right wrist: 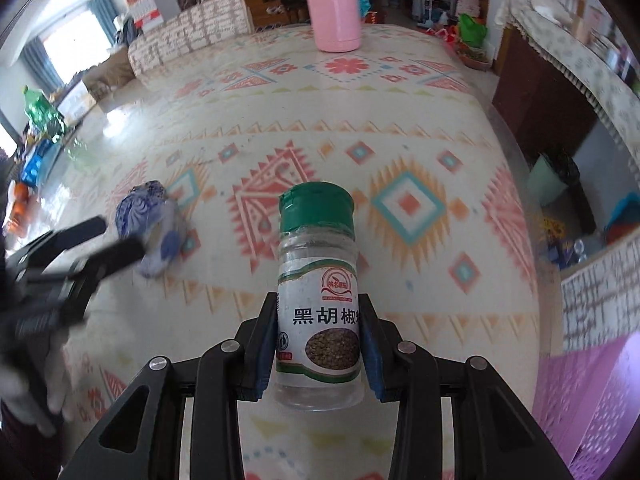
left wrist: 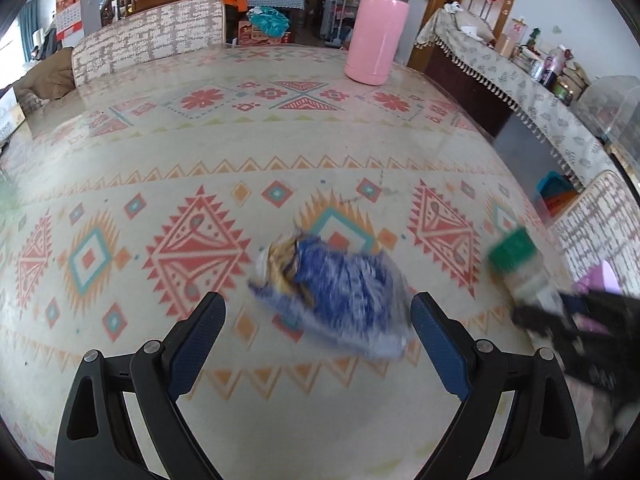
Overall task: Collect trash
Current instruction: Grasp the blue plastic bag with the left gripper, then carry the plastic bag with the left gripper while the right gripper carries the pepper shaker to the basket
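the right claw (right wrist: 319, 330) is clamped on a small clear plastic pepper shaker with a green screw cap and a white printed label (right wrist: 318, 304); both blue pads press on the label's sides and the shaker stands upright between them, lifted off the desk (right wrist: 400, 120). seen from the left wrist, the same shaker is a blurred shape near the desk's right edge, with the right claw's dark frame beneath it.

the left claw (left wrist: 318, 328) stands wide open above the desk, holding nothing. its blue-padded fingers (left wrist: 440, 348) flank a crumpled blue, white and gold foil snack wrapper (left wrist: 336, 292), which lies on the patterned cloth towards the near edge of the desk, roughly midway along it; the wrapper is blurred, and whether either pad touches it cannot be told.

a tall pink insulated bottle with a clear lid (left wrist: 378, 28) stands upright near the far edge of the desk, well apart from the wrapper and shaker. a patterned grey-and-white chair back (left wrist: 152, 36) rises behind the far left edge. at the right wrist view's lower right sits a perforated purple plastic basket (right wrist: 592, 408) beside the desk's right edge.
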Demonstrator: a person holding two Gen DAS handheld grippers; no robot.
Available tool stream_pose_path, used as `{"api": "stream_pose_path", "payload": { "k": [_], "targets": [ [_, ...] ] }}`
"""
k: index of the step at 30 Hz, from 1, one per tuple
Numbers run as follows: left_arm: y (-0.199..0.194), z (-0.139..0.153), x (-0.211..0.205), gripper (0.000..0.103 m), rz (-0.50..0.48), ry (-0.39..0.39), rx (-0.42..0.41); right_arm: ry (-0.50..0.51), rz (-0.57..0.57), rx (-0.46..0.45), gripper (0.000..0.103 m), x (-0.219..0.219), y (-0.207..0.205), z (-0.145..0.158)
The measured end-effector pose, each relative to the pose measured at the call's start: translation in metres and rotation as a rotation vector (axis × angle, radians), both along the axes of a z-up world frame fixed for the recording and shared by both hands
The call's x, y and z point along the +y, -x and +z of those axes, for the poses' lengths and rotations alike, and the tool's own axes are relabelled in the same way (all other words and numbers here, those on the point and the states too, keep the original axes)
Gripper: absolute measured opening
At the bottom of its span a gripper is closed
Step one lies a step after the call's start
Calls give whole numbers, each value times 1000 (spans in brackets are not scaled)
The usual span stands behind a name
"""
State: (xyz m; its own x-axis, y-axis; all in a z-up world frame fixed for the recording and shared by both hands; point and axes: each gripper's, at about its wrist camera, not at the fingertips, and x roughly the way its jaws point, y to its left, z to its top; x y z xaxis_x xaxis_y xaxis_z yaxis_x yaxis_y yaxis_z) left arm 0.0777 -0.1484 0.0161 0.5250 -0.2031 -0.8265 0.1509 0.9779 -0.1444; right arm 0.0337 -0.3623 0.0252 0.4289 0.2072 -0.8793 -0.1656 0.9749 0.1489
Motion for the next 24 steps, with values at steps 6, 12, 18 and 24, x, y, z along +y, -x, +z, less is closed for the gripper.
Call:
{"api": "stream_pose_path", "payload": {
  "k": [6,12,18,24],
  "targets": [
    [-1,-5,-21,73,-1,-56,-4,-13,-26,-45,40,-1,19,-2],
    [20,7,-34,50,-28,-99,-41,-51,-57,-79,40,-7,32,-2],
    [45,28,-36,42,-45,-95,-86,-84,-84,-129,40,-13,53,8],
    [72,42,-44,42,-73,-97,-128,-102,-99,-175,40,-16,82,20]
  ]
}}
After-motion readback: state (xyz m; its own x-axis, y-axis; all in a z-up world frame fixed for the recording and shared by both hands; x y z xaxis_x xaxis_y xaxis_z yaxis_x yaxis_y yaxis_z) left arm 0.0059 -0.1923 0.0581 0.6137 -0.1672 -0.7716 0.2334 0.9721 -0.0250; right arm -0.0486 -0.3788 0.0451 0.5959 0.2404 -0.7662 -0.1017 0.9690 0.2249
